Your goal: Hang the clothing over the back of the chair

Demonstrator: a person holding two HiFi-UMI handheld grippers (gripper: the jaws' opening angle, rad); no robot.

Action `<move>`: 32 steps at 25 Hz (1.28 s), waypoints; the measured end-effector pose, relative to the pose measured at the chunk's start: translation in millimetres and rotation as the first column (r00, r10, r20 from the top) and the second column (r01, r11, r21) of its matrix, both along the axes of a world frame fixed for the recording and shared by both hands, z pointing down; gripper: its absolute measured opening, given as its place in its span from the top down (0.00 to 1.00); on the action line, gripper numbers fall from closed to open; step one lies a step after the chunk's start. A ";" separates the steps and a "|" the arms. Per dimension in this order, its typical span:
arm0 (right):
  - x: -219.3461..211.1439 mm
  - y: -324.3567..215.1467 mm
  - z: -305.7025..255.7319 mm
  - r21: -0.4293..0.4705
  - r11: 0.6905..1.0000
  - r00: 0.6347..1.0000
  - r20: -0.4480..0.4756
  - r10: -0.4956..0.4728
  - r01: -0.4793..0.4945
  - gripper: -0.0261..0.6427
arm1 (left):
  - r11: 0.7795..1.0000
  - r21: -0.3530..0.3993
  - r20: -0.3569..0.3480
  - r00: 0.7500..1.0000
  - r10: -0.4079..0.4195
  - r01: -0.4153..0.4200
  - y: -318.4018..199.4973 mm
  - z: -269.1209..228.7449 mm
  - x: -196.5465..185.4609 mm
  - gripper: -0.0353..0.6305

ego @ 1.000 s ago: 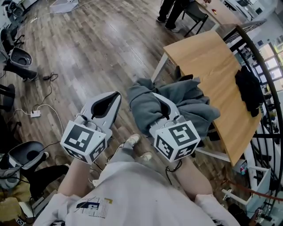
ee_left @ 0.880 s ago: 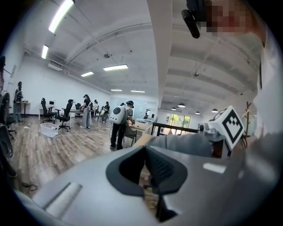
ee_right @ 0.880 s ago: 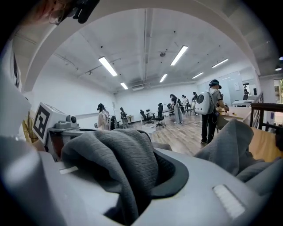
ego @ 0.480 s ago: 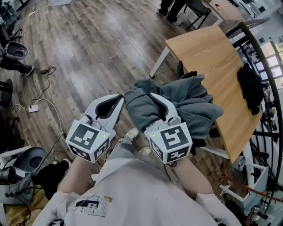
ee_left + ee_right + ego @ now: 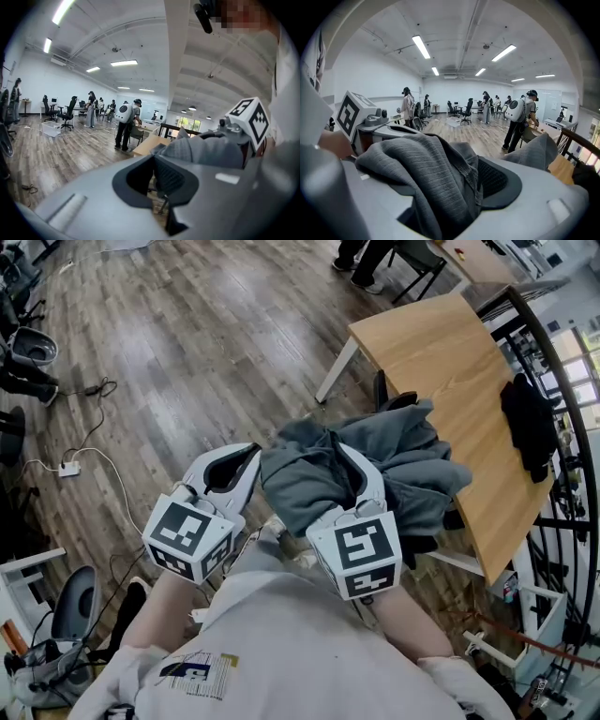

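Observation:
A grey garment [image 5: 398, 460] lies bunched over the back of a black chair [image 5: 382, 388] next to the wooden table. My right gripper [image 5: 314, 454] is at the garment's left end. Its jaws have just been opening. A fold of the garment [image 5: 431, 173] still drapes over one jaw and lies between them, and the far pad [image 5: 494, 178] stands bare and apart from it. My left gripper [image 5: 251, 454] hangs just left of the garment, shut, with nothing in it. The garment [image 5: 201, 150] shows beyond its tips in the left gripper view.
The wooden table [image 5: 450, 352] stands right of the chair, with a black garment [image 5: 528, 423] on its far side and a black railing [image 5: 572, 427] beyond. Cables and a power strip [image 5: 70, 470] lie on the wood floor at left. People [image 5: 518, 119] stand further off.
Both grippers have sunk a little. The right gripper has rolled and its jaws stand wider; the grey garment has settled lower onto the chair back.

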State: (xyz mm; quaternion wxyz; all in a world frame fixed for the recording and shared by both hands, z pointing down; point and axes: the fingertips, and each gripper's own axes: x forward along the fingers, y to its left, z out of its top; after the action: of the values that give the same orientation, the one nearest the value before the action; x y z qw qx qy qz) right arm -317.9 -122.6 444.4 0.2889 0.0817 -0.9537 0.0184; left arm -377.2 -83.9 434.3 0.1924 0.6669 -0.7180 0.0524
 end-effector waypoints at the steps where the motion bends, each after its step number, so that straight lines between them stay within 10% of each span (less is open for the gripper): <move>1: 2.9 2.5 1.2 0.015 1.000 1.000 -0.027 -0.013 0.014 0.45 | 1.000 -0.001 0.000 1.000 0.003 -0.003 0.3 0.6 0.2 0.94; 15: 77.6 33.5 13.8 0.000 0.981 0.957 -0.222 -0.188 0.192 0.43 | 0.998 0.035 0.015 0.998 0.057 -0.057 -2.0 -9.1 36.1 0.94; 32: 150.4 -3.8 -31.7 -0.115 0.992 0.996 0.064 0.059 -0.051 0.47 | 0.980 0.055 0.055 0.981 0.188 -0.191 -28.1 -35.2 119.5 0.94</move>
State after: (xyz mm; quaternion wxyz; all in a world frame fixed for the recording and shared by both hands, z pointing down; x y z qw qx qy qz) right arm -167.6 -126.4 412.7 0.2601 0.0909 -0.9577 0.0831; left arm -257.7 -112.0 399.1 0.1487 0.7361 -0.6571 0.0653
